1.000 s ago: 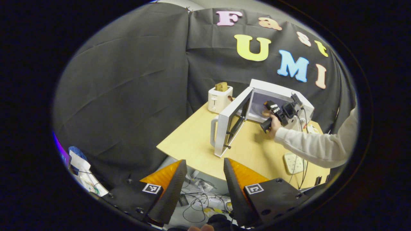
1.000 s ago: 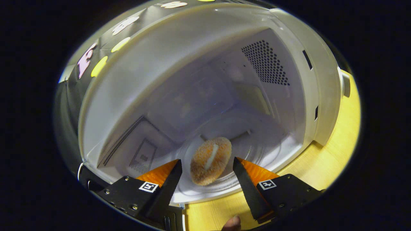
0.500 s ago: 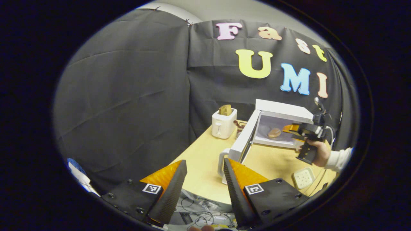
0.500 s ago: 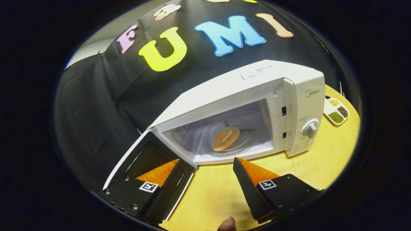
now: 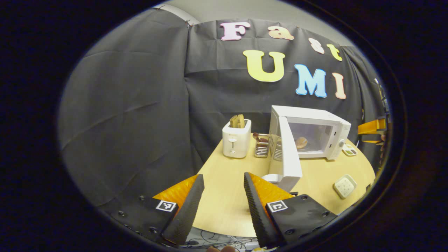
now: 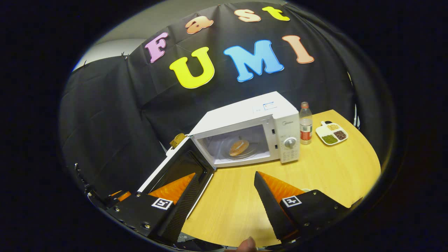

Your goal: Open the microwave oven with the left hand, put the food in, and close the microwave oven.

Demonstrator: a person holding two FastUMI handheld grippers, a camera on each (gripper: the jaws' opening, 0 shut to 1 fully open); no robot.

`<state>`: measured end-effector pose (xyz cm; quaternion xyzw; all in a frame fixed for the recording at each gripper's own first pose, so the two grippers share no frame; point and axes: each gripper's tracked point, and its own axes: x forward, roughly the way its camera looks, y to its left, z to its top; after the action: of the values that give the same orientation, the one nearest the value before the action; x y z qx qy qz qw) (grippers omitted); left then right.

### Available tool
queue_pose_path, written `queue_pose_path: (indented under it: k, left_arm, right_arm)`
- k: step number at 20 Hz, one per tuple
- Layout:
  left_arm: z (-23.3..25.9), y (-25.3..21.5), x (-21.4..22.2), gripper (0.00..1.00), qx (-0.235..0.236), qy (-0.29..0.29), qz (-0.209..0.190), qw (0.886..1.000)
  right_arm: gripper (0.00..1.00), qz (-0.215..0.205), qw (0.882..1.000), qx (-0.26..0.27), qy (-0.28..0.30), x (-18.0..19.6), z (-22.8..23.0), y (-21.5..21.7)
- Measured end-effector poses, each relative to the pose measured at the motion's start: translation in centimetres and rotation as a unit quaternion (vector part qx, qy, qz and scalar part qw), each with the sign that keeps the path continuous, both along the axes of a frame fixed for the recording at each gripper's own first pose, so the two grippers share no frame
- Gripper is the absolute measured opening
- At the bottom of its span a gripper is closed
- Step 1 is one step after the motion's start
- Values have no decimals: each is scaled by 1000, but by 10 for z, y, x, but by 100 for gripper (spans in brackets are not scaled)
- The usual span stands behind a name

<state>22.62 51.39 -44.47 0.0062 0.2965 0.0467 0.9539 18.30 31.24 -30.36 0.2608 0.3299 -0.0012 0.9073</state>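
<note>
Microwave oven (image 6: 252, 136), centre of the right gripper view, standing open on the wooden table (image 6: 332, 171) with the food (image 6: 239, 147) lying on the glass turntable inside, centre of the cavity. Seen again right of centre in the left gripper view, the food (image 5: 301, 142) a small tan shape behind the door's edge. Half a second ago much closer in the right gripper view, a second ago nearly filling it; now small and well apart. Means, by judgement, that the placing is done and only the closing is left.

Right gripper (image 6: 224, 203) pulled back and empty, fingers spread wide, nothing between them but bare table. Left gripper (image 5: 220, 203) likewise spread and empty, at the lower middle of its view, swung round since a second ago so that the door (image 5: 288, 154) now shows nearly edge-on, just above and right of its right finger.

Door (image 6: 175, 171) hanging far open toward lower left in the right gripper view, its dark inner face up against the left finger in the picture. Probably best pushed from its outer side, with room needed for its arc across the table's front.

Toaster (image 5: 237, 140) and small metal rack (image 5: 261, 147) left of the oven, close to the hinge side. Bottle (image 6: 305, 123) and snack tray (image 6: 331, 133) right of it, clear of the swing. White square block (image 5: 345, 185) lower right, near the table's edge.
</note>
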Motion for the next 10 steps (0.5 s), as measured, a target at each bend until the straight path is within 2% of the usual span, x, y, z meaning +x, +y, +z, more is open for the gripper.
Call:
queue_pose_path:
  k: [3,5,6,7,8,9,10]
  left_arm:
    - [-32,-9,14,80,-22,12,-17,1000]
    - [-46,-16,22,79,-17,17,-28,999]
    - [-52,-13,29,84,-3,18,-30,999]
    - [-55,-18,29,77,3,21,-36,999]
    - [-56,-25,32,80,-1,21,-44,999]
    - [-58,-37,34,75,-9,21,-55,998]
    - [-57,-50,37,76,-14,19,-66,998]
  right_arm:
    - [97,-26,999,-29,-5,-40,25,-28]
    - [97,-25,998,-52,-3,-66,37,-39]
    - [97,-28,997,-66,-3,-75,42,-47]
    - [97,-30,996,-78,-1,-85,46,-55]
    - [98,-31,996,-83,2,-93,47,-58]
    - [98,-32,995,-89,5,-102,48,-63]
    - [98,-37,995,-95,8,-112,51,-72]
